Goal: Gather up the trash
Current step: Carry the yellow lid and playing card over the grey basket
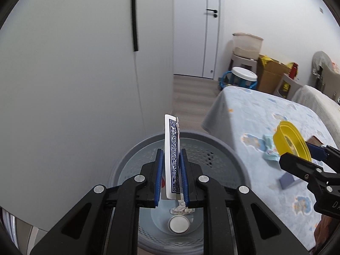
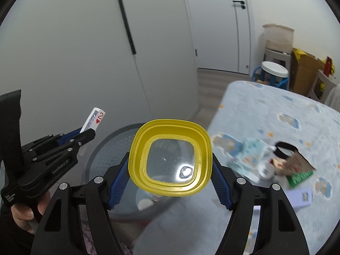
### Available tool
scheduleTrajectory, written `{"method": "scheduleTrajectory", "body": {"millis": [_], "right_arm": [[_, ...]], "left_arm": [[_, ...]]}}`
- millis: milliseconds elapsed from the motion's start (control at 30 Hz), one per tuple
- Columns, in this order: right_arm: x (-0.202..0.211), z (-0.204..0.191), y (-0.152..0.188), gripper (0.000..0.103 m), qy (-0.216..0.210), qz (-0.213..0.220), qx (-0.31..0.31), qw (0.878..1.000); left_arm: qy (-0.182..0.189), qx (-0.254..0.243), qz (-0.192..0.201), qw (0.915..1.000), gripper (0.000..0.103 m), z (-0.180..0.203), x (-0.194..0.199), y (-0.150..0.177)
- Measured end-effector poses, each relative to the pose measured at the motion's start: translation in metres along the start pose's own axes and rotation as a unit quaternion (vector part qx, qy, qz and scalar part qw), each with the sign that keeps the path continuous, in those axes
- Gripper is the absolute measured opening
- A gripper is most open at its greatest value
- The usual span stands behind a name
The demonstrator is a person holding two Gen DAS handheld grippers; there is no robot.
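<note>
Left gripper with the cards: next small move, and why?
Probably open the left gripper and drop the playing cards. Its pads clamp them upright right above the grey perforated bin, where a crumpled scrap and a small white cap already lie at the bottom.

My two grippers look the same. The left gripper (image 1: 171, 178) has black plastic arms with long cut-out openings, and round silver screws sit at the joints. Its fingers (image 1: 159, 180) carry blue pads with a fine ribbed texture. The right gripper (image 2: 170, 182) has the same black arms, silver screws and blue ribbed pads. In the right wrist view I see the left gripper from the side: a black body with small white lettering "GenRobot.AI", a white label near the handle, and a wide black strap above. A hand (image 2: 25, 210) is on that handle, with a dark sleeve.
</note>
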State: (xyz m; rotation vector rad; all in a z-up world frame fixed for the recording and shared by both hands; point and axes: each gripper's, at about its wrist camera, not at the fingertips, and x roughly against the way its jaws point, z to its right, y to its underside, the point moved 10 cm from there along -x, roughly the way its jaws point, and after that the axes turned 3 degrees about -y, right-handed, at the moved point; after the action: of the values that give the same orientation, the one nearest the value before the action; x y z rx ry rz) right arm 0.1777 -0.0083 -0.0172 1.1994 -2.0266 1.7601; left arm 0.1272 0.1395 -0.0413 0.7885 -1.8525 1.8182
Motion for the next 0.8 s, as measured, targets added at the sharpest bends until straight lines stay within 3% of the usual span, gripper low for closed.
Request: {"method": "scheduleTrajectory", "body": {"millis": [400,800], "right_arm": [[-0.060,-0.022,0.018,0.069,-0.041,-0.052,0.020,0.998],[-0.083,-0.025,0.030,0.069,-0.047,-0.076,0.018,0.996]], "left_arm": [[-0.035,0.007,-0.054,0.9979,0.016,-0.023,-0.038,0.025],[-0.031,0.008,-0.077,0.9965,0.016,-0.030,-0.055,0.035]]}}
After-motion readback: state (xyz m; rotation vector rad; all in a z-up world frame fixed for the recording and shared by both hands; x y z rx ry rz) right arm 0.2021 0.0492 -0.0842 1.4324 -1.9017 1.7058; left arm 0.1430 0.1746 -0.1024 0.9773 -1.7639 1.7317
